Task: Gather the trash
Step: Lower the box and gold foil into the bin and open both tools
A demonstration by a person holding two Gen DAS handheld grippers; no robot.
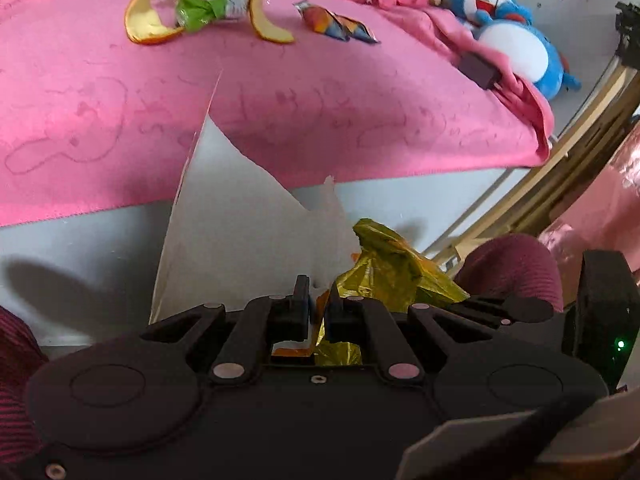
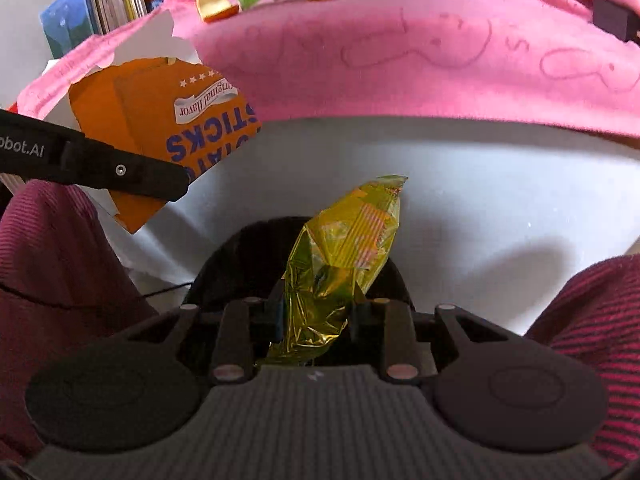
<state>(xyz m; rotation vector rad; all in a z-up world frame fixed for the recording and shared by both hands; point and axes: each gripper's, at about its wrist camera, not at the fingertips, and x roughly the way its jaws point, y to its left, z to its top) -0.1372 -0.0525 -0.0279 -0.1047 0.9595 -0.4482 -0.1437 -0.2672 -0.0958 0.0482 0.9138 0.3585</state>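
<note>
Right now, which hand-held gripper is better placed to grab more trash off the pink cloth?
Neither: left hand-held gripper is shut on the orange box piece, right on the gold wrapper. Peels and wrappers lie far off.

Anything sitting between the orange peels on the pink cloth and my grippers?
Nothing blocks the orange peels themselves, but both are occupied: left hand-held gripper clamps the torn orange box, right hand-held gripper the yellow wrapper.

The left gripper (image 1: 318, 312) is seen low in its frame, fingers pinched nearly together. The right gripper (image 2: 316, 312) is clamped, flanked by maroon sleeves (image 2: 60, 264).
</note>
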